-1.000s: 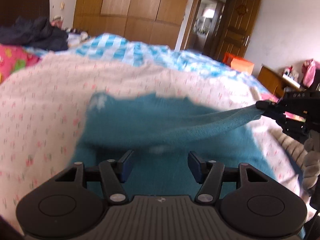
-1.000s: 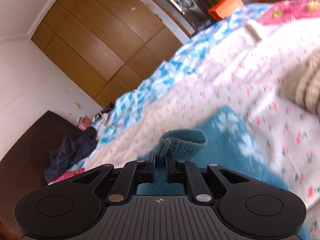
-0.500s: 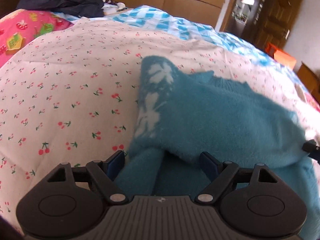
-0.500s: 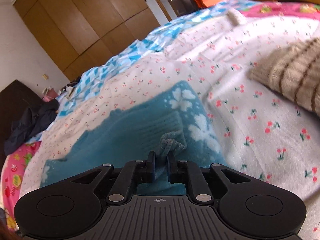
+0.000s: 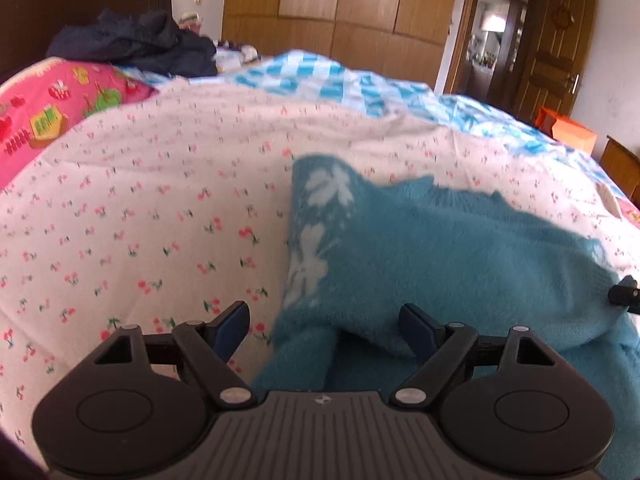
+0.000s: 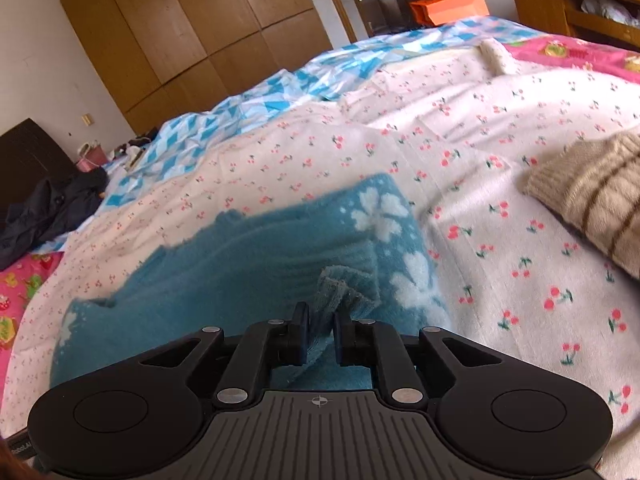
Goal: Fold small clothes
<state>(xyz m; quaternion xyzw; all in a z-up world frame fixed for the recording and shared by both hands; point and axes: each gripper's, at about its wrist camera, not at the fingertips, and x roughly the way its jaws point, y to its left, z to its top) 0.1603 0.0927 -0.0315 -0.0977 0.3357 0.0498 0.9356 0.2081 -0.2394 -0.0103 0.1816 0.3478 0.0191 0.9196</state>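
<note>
Hidden and cut-off parts around the teal sweater

The teal sweater [image 5: 460, 256] runs under the left gripper's body and off the right edge; its near hem is hidden. Right of the sweater, the striped beige knit [image 6: 596, 200] is cut by the frame edge. Beyond the sweater, the dark clothes pile [image 5: 132, 46] is too blurred to identify.

Sweater [image 6: 248, 264] flat on bedsheet [image 6: 500, 128]; knit garment [image 6: 592, 196] to its right; dark clothes [image 5: 132, 44] behind, far left.
</note>
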